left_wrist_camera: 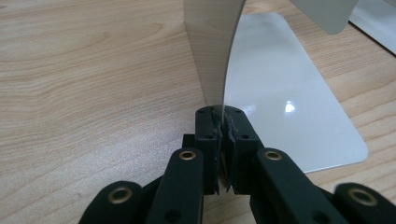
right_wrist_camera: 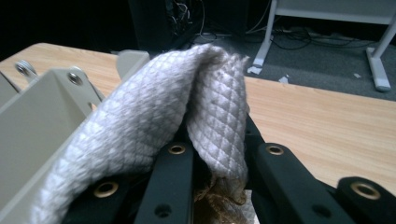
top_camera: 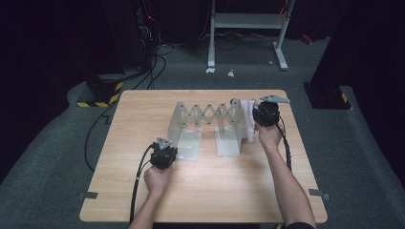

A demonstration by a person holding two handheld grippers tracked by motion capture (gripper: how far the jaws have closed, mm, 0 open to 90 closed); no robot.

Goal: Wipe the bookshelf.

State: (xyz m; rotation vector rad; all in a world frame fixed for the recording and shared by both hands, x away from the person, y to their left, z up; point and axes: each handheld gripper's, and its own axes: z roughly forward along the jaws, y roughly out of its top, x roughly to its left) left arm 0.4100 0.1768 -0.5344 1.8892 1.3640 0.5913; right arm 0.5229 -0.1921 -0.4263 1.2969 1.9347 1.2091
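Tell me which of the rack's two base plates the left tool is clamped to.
The left base plate: the left tool is shut on its upright's edge. The right base plate has nothing gripping it; the right tool holds the white cloth above it.

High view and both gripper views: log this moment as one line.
left tongs: shut on rack base plate edge | right tongs: shut on white cloth | cloth draped at right end of folding rack | table: wooden
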